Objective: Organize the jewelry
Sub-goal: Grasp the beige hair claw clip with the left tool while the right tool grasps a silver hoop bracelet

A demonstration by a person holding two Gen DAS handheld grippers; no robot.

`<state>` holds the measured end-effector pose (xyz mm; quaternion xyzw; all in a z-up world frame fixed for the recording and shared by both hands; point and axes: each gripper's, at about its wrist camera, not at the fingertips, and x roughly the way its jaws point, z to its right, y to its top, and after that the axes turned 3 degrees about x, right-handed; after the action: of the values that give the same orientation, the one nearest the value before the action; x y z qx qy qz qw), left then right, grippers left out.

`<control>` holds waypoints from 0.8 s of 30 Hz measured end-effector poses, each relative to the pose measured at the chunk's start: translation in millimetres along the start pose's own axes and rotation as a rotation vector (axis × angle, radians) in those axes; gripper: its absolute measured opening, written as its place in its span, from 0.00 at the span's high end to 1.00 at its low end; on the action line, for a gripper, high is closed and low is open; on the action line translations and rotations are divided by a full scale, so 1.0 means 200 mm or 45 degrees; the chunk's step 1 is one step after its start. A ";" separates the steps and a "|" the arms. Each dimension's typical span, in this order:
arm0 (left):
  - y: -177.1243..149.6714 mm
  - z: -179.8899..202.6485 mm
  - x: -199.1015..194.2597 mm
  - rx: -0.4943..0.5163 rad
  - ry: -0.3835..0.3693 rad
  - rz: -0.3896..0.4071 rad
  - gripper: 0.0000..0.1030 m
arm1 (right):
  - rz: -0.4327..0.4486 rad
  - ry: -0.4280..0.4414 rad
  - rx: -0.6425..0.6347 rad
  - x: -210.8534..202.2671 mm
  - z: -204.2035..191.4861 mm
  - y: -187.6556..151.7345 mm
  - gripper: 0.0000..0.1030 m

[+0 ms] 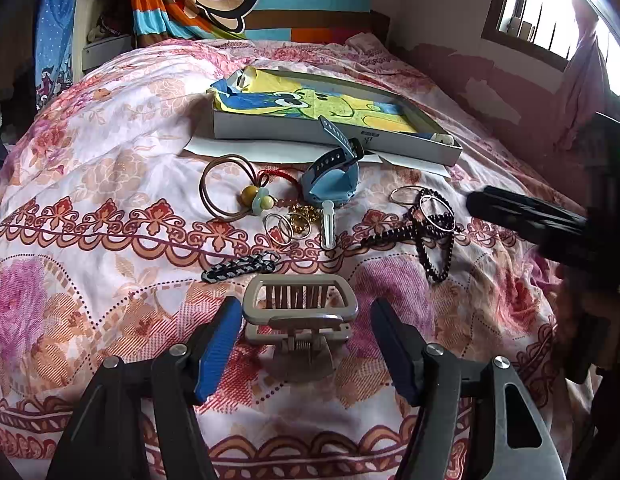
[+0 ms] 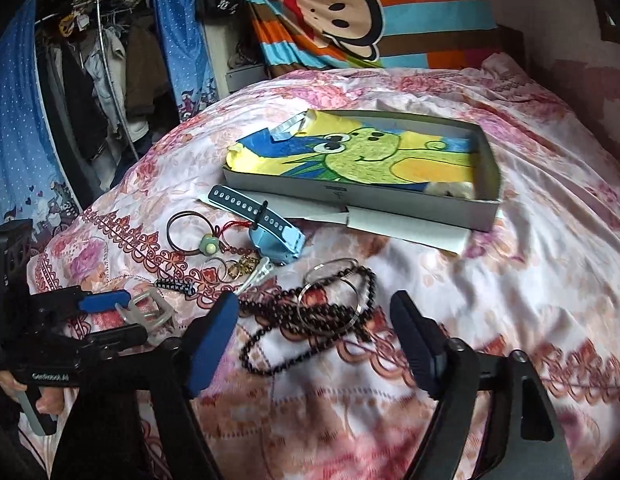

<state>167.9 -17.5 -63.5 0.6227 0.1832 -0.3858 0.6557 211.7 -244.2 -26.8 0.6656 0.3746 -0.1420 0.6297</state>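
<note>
So the jewelry is all spread out on the bed (image 1: 110,152), on a pink floral bedspread, and the only container around is a shallow gray cardboard box (image 1: 310,136) further back with a sheet of white paper (image 1: 238,148) poking out from under it. Inside the box there's a yellow and blue cartoon frog cloth (image 2: 370,152) lining the bottom, plus something small and whitish in the near right corner that I can't make out; no jewelry in there from what shows. The left gripper (image 1: 306,344) is spread wide, and a beige hair claw clip (image 1: 302,316) sits on the bedspread between its blue fingers (image 1: 218,348), not touching either one. The right gripper (image 2: 314,344) is wide open too, hanging over a dark beaded necklace (image 2: 310,320) with a couple of thin silver bangles (image 2: 330,300) lying on top of it. In front of the box there's a light blue kids' smartwatch (image 1: 334,176), brown hair ties (image 1: 226,188) with a yellow bead charm, some silver rings (image 1: 282,228) next to a gold chain piece (image 1: 304,216), a white hair clip (image 1: 328,224) and a black-and-white braided bracelet (image 1: 238,268).
</note>
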 end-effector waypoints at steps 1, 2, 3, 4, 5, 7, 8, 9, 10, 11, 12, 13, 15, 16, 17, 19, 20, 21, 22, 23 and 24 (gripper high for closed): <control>0.00 0.00 0.01 -0.002 0.003 -0.004 0.41 | -0.018 0.003 -0.013 0.03 -0.01 0.01 0.41; 0.00 -0.01 0.02 -0.006 0.005 -0.012 0.43 | -0.029 0.000 -0.020 0.05 -0.01 0.01 0.43; 0.00 -0.01 0.03 -0.011 -0.003 -0.015 0.43 | -0.043 -0.012 -0.027 0.08 -0.02 0.02 0.45; 0.00 -0.02 0.03 -0.019 -0.007 -0.013 0.43 | -0.058 -0.030 -0.027 0.11 -0.02 0.02 0.47; 0.01 -0.02 0.04 -0.027 -0.013 -0.011 0.43 | -0.071 -0.045 -0.022 0.13 -0.01 0.02 0.48; 0.01 -0.03 0.04 -0.034 -0.019 -0.008 0.43 | -0.084 -0.053 -0.010 0.17 0.00 0.02 0.53; 0.01 -0.03 0.05 -0.035 -0.020 -0.007 0.43 | -0.095 -0.055 -0.006 0.18 0.01 0.01 0.54; 0.01 -0.02 0.05 -0.033 -0.020 -0.006 0.43 | -0.111 -0.049 -0.001 0.20 0.01 0.01 0.56; 0.01 -0.02 0.05 -0.031 -0.020 -0.005 0.43 | -0.119 -0.044 0.000 0.22 0.01 0.01 0.58; 0.01 -0.02 0.05 -0.031 -0.020 -0.004 0.43 | -0.128 -0.045 -0.003 0.23 0.01 0.01 0.59; 0.01 -0.02 0.06 -0.032 -0.021 -0.002 0.43 | -0.138 -0.052 -0.007 0.24 0.01 0.00 0.63; 0.01 -0.02 0.06 -0.035 -0.022 -0.001 0.43 | -0.146 -0.055 -0.006 0.25 0.01 0.00 0.68; 0.01 -0.03 0.06 -0.040 -0.027 0.002 0.43 | -0.153 -0.046 0.003 0.26 0.02 -0.02 0.74; 0.01 -0.03 0.06 -0.042 -0.028 0.003 0.43 | -0.158 -0.041 0.005 0.26 0.01 -0.02 0.76; 0.01 -0.03 0.05 -0.043 -0.028 0.004 0.43 | -0.159 -0.038 0.004 0.26 0.01 -0.03 0.77; 0.01 -0.03 0.05 -0.044 -0.031 0.009 0.49 | -0.157 -0.029 0.010 0.25 0.01 -0.03 0.78; 0.01 -0.03 0.05 -0.045 -0.022 0.015 0.55 | -0.153 -0.018 0.020 0.24 0.02 -0.03 0.78; 0.01 -0.03 0.05 -0.050 -0.026 0.015 0.55 | -0.151 -0.004 0.033 0.23 0.02 -0.03 0.78; 0.00 -0.04 0.04 -0.053 -0.029 0.014 0.55 | -0.151 0.008 0.040 0.22 0.03 -0.03 0.78; 0.00 -0.04 0.04 -0.056 -0.030 0.013 0.55 | -0.149 0.020 0.048 0.22 0.03 -0.03 0.78; 0.00 -0.04 0.04 -0.056 -0.030 0.014 0.55 | -0.145 0.030 0.056 0.21 0.04 -0.03 0.78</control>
<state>175.6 -12.5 -70.7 0.6045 0.1803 -0.3853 0.6735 237.7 -238.3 -60.2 0.6583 0.4162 -0.1779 0.6014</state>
